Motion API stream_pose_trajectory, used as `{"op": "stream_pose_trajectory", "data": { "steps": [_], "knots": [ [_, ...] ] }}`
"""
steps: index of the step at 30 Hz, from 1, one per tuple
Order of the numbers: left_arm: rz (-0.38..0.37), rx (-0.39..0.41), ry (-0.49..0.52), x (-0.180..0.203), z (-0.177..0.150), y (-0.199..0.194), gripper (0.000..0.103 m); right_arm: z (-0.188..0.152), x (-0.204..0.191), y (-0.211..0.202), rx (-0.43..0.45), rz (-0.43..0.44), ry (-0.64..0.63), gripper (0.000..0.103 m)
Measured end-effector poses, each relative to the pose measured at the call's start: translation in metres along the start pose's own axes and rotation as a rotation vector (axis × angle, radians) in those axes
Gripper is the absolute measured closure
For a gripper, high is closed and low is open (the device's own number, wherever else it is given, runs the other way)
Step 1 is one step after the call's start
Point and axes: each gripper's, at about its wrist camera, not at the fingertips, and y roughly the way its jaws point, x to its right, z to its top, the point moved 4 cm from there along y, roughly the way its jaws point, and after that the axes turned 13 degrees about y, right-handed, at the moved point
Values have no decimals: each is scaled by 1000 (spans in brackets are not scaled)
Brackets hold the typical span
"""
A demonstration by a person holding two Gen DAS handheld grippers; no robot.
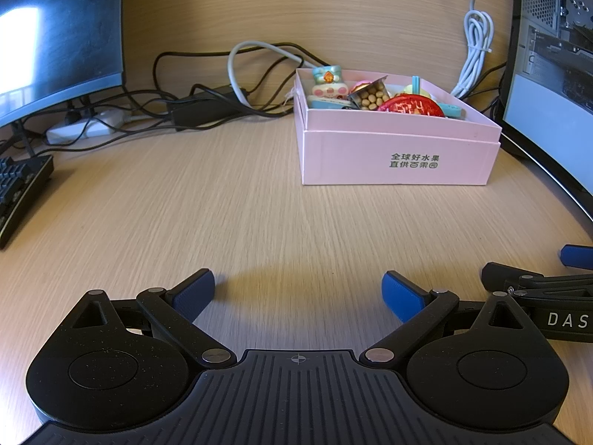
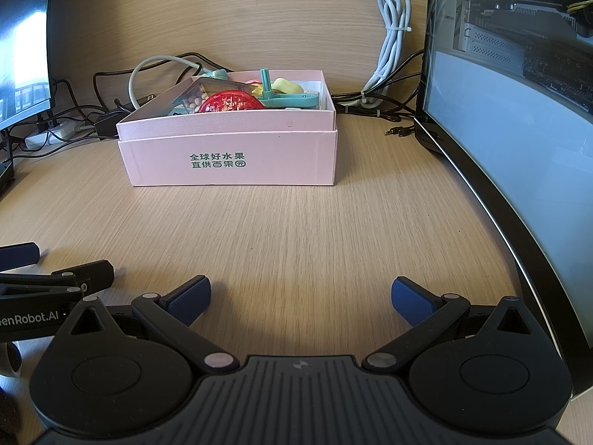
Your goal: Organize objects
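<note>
A pink cardboard box with dark printed characters stands on the wooden desk; it also shows in the right wrist view. Inside it lie a red round foil item, a clear cup of beige balls, a pastel toy figure and teal plastic pieces. My left gripper is open and empty, low over the desk, short of the box. My right gripper is open and empty, beside the left one, facing the box.
A monitor and keyboard stand at the left. A curved monitor runs along the right. A power strip, black cables and a coiled white cable lie behind the box against the wooden back panel.
</note>
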Motion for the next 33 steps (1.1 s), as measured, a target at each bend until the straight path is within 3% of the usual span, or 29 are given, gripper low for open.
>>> {"op": "stream_pose_trajectory", "data": {
  "steps": [33],
  "knots": [
    [7,-4,1,0,1,0,2,-1,-1,0,0,0,0,0]
  ]
}}
